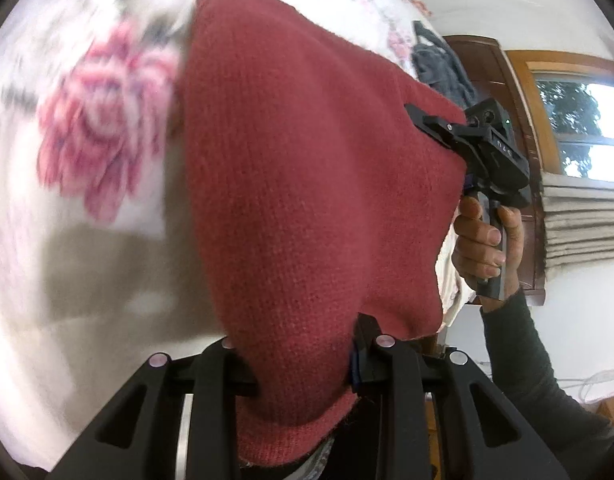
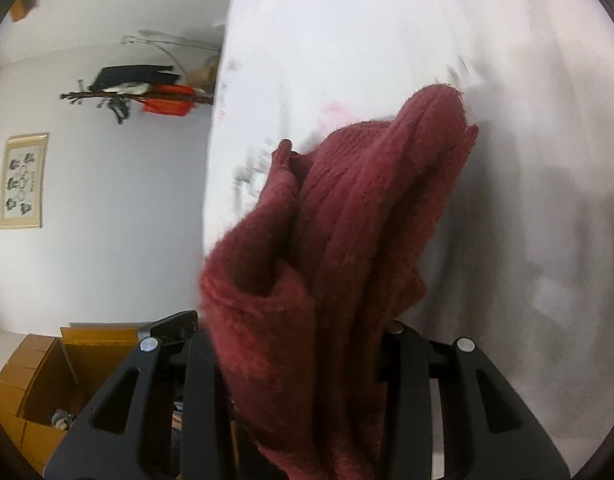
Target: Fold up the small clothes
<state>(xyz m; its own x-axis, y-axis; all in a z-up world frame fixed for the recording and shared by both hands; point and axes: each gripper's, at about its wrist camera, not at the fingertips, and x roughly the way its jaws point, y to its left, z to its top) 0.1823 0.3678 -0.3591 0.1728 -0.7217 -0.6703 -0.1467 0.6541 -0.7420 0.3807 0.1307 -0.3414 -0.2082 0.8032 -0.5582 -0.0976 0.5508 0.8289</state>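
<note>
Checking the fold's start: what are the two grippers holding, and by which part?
Both hold one red knit garment, lifted above the bedsheet: left gripper and right gripper each pinch its edge.

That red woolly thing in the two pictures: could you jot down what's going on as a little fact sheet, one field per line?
item: red knitted garment, lifted and spread
left gripper: shut on one edge of the knit
right gripper: clamped on the opposite edge, handle in a hand
right wrist view: knit bunched in folds
below: white floral bedcover, blurred
background: window, cardboard box
</note>
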